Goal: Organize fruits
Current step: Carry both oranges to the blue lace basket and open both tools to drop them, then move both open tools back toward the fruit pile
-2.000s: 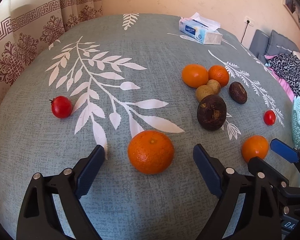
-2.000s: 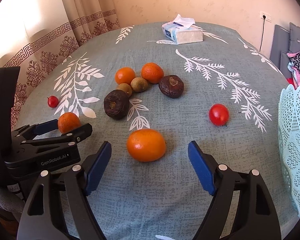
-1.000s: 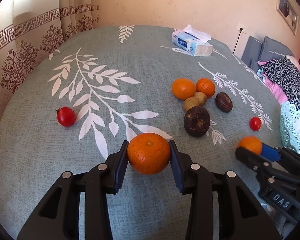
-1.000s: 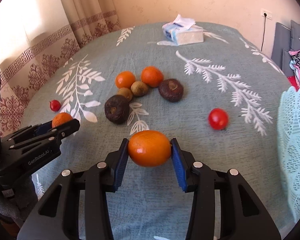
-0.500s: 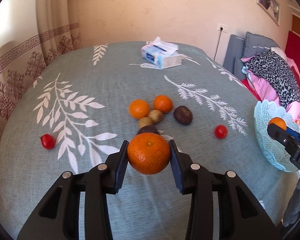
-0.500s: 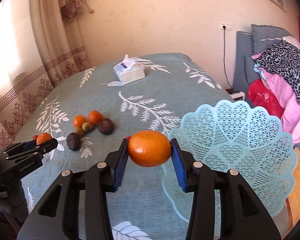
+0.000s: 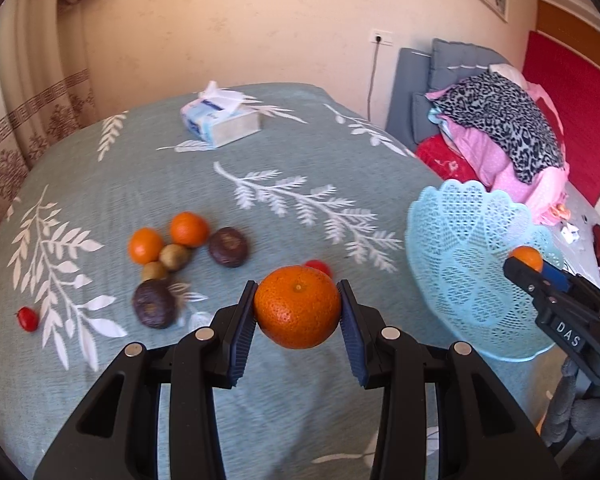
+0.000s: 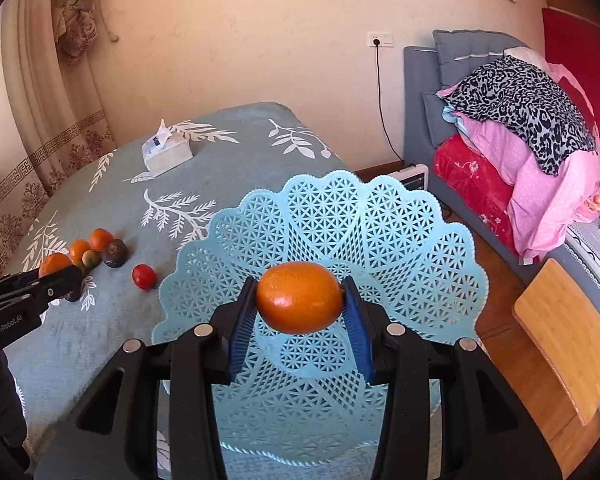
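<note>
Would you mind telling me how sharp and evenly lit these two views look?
Left wrist view: loose fruit and tablecloth slightly motion-smeared, the clamped orange crisp. Right wrist view: sharper overall, basket lattice clear; both bend straight lines and darken at corners.

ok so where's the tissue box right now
The tissue box sits at the far end of the table near the wall, well beyond the fruit cluster; in the right wrist view it's upper left, past the basket.

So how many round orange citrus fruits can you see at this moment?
4: one in the left gripper, one in the right gripper over the pale blue lattice basket, and two on the teal leaf-print tablecloth. None appear hidden.
</note>
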{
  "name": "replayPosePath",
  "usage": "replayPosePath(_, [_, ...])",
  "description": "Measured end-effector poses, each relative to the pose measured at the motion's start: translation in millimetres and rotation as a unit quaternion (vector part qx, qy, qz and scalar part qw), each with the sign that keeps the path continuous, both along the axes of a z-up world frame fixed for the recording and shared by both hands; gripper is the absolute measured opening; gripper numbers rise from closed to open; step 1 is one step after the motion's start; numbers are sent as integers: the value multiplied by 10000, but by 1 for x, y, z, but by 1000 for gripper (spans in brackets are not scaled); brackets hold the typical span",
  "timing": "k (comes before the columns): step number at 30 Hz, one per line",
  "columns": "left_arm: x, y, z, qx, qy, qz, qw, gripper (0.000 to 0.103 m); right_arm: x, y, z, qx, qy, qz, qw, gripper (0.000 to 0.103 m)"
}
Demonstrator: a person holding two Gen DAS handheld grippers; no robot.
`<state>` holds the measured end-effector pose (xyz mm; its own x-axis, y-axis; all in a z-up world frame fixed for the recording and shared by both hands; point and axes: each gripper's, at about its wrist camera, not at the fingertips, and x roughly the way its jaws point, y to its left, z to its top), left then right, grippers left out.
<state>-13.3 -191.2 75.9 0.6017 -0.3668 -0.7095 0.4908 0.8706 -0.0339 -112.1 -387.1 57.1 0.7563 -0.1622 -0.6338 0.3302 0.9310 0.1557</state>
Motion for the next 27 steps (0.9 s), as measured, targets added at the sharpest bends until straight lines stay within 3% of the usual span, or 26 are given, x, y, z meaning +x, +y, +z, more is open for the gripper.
replayPosePath(11, [-16,-72,-2,-49,111,-772,9969,40,-23,-24,9,33,-358,-347,9987,45])
replayPosePath(22, [-26,-110,-11,-113,354,-1284,9910,41,-29,-40,11,132,-513,-698,9961,45])
replayPosePath(27, [-30,-108,-9,-184,288,-1349,9903,58,-27,-38,11,129,-524,-714,9960,45])
